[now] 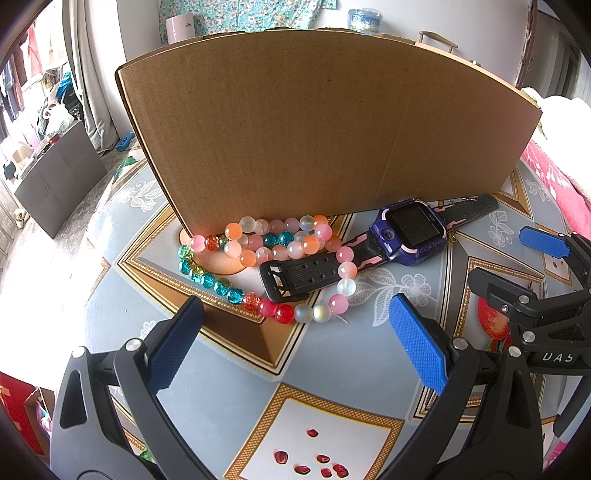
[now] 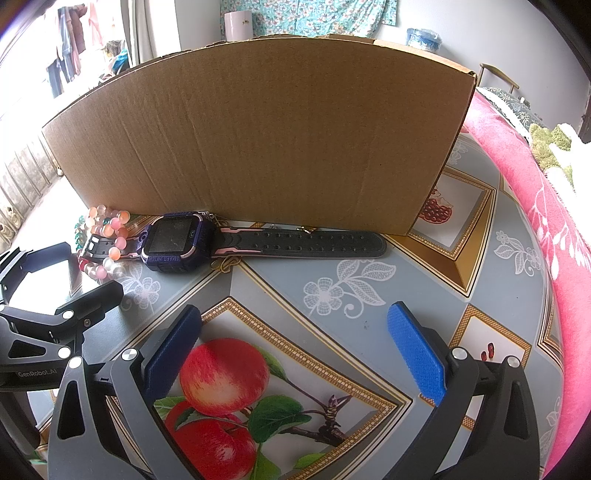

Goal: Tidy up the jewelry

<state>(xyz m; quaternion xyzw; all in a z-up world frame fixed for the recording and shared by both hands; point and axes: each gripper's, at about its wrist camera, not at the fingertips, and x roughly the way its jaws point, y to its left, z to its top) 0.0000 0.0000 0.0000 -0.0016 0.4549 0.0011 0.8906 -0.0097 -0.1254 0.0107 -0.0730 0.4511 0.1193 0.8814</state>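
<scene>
A purple smartwatch (image 1: 412, 230) with a black and pink strap lies flat on the table in front of a cardboard box (image 1: 314, 122). Its strap end rests on a pile of bead bracelets (image 1: 273, 240), pink, orange, teal and red. My left gripper (image 1: 295, 332) is open and empty, just short of the beads. My right gripper (image 2: 295, 339) is open and empty, short of the watch (image 2: 177, 240) and to its right. A thin gold chain (image 2: 221, 264) peeks out under the watch. The bracelets (image 2: 107, 230) and box (image 2: 258, 140) show in the right wrist view too.
The table (image 1: 332, 350) has a patterned cloth with fruit pictures. A pink blanket (image 2: 535, 206) lies along the right side. The right gripper's arm (image 1: 535, 295) sits close to the right of the left one. A white cup (image 2: 238, 24) stands behind the box.
</scene>
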